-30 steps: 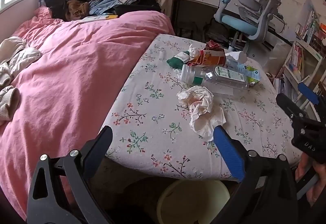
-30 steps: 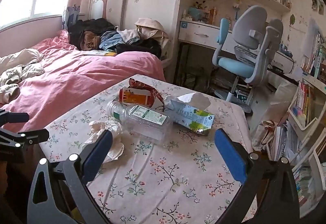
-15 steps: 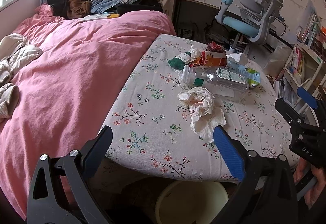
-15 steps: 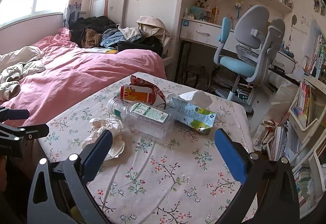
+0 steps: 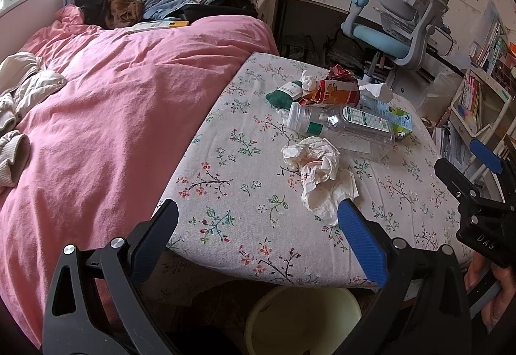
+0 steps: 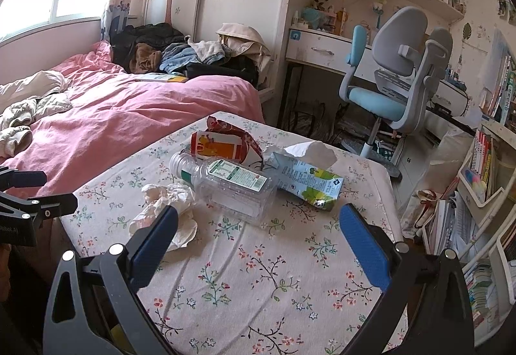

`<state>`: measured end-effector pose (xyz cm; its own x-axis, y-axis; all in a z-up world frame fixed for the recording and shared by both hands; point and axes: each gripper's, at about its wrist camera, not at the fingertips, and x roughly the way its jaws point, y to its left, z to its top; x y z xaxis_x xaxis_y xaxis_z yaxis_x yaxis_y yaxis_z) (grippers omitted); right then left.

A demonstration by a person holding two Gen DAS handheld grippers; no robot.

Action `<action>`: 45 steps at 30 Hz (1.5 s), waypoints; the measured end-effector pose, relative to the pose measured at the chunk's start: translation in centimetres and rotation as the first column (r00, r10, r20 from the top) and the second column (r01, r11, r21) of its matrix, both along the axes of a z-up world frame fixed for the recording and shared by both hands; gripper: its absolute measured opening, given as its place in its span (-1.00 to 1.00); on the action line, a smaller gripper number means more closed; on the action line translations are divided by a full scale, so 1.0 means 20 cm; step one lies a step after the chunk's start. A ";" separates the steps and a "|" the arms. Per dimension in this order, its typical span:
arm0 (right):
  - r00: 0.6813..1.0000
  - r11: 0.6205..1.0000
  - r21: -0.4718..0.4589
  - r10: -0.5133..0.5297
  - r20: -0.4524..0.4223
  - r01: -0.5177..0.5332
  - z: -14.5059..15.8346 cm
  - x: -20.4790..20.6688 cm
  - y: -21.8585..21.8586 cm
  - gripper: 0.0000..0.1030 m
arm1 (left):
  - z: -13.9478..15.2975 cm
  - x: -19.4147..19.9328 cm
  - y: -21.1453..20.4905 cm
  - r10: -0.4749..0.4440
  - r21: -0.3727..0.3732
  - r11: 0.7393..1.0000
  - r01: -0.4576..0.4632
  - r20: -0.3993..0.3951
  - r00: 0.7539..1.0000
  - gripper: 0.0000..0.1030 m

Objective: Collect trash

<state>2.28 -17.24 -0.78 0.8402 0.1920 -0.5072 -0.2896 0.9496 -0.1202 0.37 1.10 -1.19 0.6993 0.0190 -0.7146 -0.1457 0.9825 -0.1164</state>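
Trash lies on a small table with a floral cloth (image 5: 232, 200): crumpled white tissue (image 5: 317, 171), a clear plastic bottle (image 5: 342, 126) on its side, a red-orange snack wrapper (image 5: 338, 88), a green-white drink carton (image 5: 396, 119) and a dark green packet (image 5: 285, 93). My left gripper (image 5: 258, 222) is open and empty, at the table's near edge just short of the tissue. My right gripper (image 6: 258, 222) is open and empty above the table, near the bottle (image 6: 225, 184), carton (image 6: 306, 180) and tissue (image 6: 167, 206). It also shows at the right edge of the left wrist view (image 5: 467, 171).
A pale yellow bin (image 5: 303, 319) stands under the table's near edge. A bed with a pink duvet (image 5: 106, 116) and piled clothes (image 5: 161, 0) lies to the left. A grey-blue desk chair (image 6: 393, 87), a desk and bookshelves (image 6: 483, 167) stand behind and to the right.
Both grippers have drifted slightly closer to the table; the views shifted a little. Both stay open and nothing on the table has moved.
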 end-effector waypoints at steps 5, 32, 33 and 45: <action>1.000 1.000 0.000 0.002 -0.001 -0.002 -0.02 -0.01 0.00 0.87 | -0.01 0.00 0.00 0.000 -0.001 1.000 0.000 -0.001 1.000 0.86; 1.000 1.000 -0.018 0.007 -0.017 -0.007 -0.03 -0.01 0.01 0.87 | -0.04 0.01 0.01 0.002 -0.005 1.000 -0.002 -0.012 1.000 0.86; 1.000 1.000 -0.019 0.007 -0.017 -0.008 -0.04 -0.01 0.01 0.87 | -0.04 0.00 0.01 0.002 -0.005 1.000 -0.002 -0.013 1.000 0.86; 0.999 0.999 -0.046 0.026 -0.035 -0.027 -0.03 -0.01 0.03 0.87 | -0.04 0.00 0.01 0.002 -0.007 1.000 -0.003 -0.014 1.000 0.86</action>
